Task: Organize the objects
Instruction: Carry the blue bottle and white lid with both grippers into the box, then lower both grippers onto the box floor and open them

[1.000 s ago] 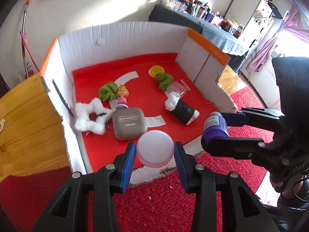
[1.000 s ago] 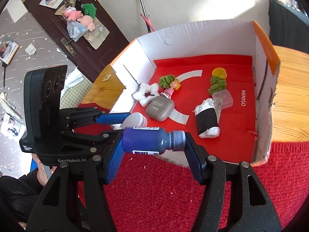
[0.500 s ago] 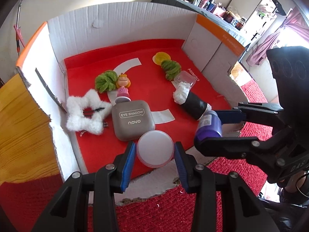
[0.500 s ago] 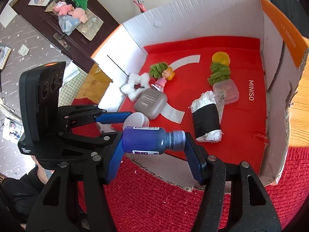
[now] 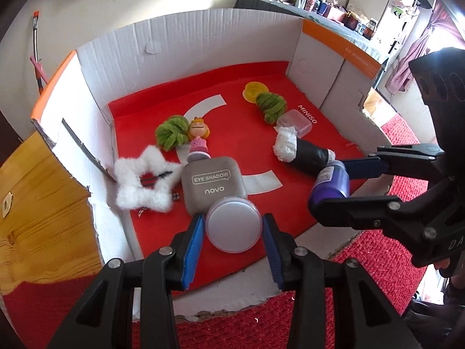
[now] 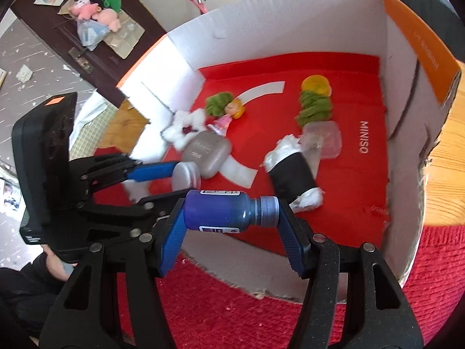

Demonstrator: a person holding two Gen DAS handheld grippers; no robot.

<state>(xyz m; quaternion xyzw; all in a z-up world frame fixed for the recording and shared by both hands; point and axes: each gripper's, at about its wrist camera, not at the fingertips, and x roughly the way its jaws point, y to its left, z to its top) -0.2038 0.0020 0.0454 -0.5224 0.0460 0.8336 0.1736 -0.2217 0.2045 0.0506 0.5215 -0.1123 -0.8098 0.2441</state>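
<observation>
Now, near to far:
Left gripper (image 5: 232, 226): clamped on a round white-lidded jar (image 5: 233, 224), pads on both sides of it; the jar hangs just over the box floor at the near edge, right in front of the eye shadow case (image 5: 213, 184).
Right gripper (image 6: 231, 212): closed end to end on a blue bottle (image 6: 229, 212) lying sideways, cap to the right; the bottle sits above the low near wall of the box.
Change: compared with a second ago both tools have come forward and down over the cardboard box (image 5: 186, 40); the jar was outside the torn front edge, now it is over the red floor. The bottle has closed on the black roll (image 5: 309, 155).
Meaning: likely the placing step; both items are about to be set down among the ones already in the box. Neither is released yet.
Box contents: white fluffy star (image 5: 144, 183), two green yarn bundles, small doll (image 5: 198, 129), clear plastic case (image 5: 295, 122), yellow lid (image 5: 255, 91) at the back.
Surface: box rests on a red carpet (image 6: 232, 299), wood boards on either side.
Room: cluttered shelf and pink curtain beyond the box; dark door with soft toys hung on it in the right wrist view.
</observation>
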